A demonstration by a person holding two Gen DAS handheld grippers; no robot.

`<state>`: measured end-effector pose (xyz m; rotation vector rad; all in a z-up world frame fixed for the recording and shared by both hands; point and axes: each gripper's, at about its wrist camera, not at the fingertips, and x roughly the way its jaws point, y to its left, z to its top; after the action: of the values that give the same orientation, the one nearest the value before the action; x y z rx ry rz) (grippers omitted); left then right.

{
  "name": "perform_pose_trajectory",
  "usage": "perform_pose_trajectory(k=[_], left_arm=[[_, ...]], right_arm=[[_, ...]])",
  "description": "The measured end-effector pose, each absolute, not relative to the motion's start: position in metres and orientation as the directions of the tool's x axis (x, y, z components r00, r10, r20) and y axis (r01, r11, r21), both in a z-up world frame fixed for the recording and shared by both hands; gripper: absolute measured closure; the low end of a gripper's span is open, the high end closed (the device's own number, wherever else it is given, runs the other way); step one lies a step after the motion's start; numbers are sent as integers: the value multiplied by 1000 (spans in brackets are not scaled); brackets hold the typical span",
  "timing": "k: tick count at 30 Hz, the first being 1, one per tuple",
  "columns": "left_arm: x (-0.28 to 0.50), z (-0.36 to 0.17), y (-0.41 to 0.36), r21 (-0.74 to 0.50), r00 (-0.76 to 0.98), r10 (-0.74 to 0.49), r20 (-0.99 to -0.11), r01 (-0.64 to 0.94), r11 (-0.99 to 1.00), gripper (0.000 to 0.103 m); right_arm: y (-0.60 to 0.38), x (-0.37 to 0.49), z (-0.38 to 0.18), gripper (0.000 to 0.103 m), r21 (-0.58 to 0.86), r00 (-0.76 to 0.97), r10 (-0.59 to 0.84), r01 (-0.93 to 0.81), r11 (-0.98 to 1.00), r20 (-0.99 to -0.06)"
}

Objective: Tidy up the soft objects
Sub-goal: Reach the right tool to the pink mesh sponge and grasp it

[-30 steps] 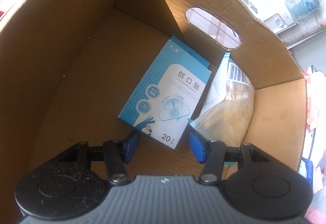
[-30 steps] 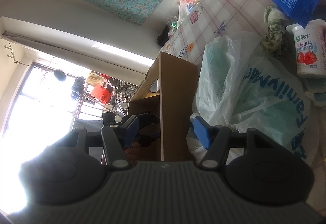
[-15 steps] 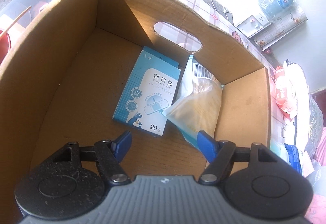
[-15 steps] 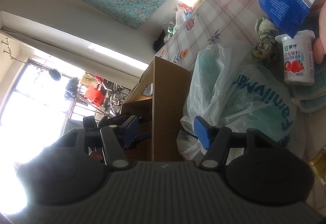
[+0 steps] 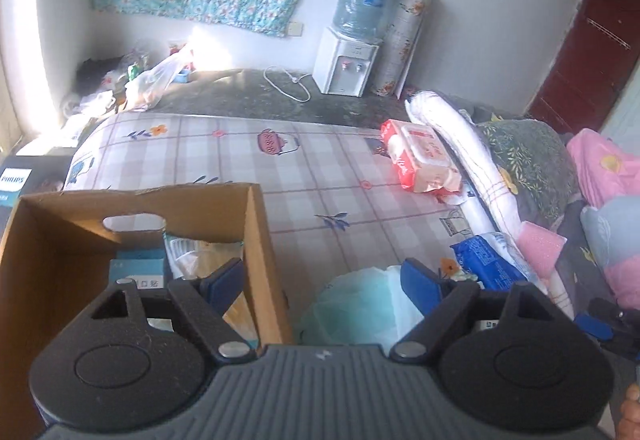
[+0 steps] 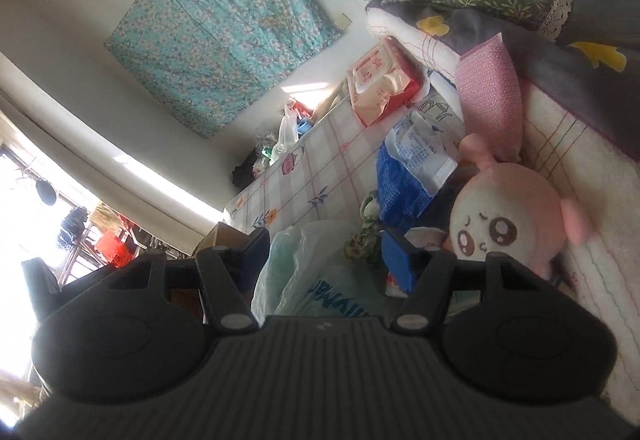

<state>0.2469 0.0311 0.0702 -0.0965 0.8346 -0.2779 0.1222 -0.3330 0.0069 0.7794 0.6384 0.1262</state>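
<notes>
Left gripper [image 5: 323,277] jaws apart, empty, corrugated cardboard box [image 5: 256,240] lower left, crinkly plastic bag [image 5: 360,304] lower centre, right gripper [image 6: 325,252] jaws apart, empty, round pink plush [image 6: 516,216] right of frame, face turned down-left, glossy wipes pack [image 5: 420,156] long axis up-down on checked surface [image 5: 224,152].

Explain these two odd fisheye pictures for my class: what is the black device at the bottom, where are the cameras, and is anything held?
No robot here: a person holds one two-finger gripper in each hand, with a camera on each looking along its blue-tipped fingers. The left gripper is open and empty, above the edge of a cardboard box that holds a blue packet box. The right gripper is open and empty too, above a plastic bag. Nearby on the checked cloth lie a wipes pack and a pink plush toy.
</notes>
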Motion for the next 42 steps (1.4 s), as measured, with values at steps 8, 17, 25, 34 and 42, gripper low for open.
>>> perform_pose_trajectory(k=[8, 17, 25, 34, 42], left_arm=[[283, 50, -143, -65, 500, -504, -704, 662, 747, 9], [331, -7, -265, -79, 302, -540, -786, 817, 572, 6], [350, -43, -311, -90, 219, -485, -847, 839, 536, 6], [361, -64, -330, -123, 184, -459, -869, 819, 561, 12], [347, -43, -329, -92, 242, -494, -835, 823, 560, 21]], right_arm=[[-417, 173, -7, 44, 678, 820, 220, 252, 690, -528], [-457, 228, -46, 47, 682, 775, 231, 321, 657, -588], [-468, 252, -72, 51, 698, 745, 281, 326, 637, -605], [-472, 263, -81, 68, 702, 745, 292, 315, 639, -600], [-472, 251, -62, 70, 713, 786, 273, 279, 643, -554]])
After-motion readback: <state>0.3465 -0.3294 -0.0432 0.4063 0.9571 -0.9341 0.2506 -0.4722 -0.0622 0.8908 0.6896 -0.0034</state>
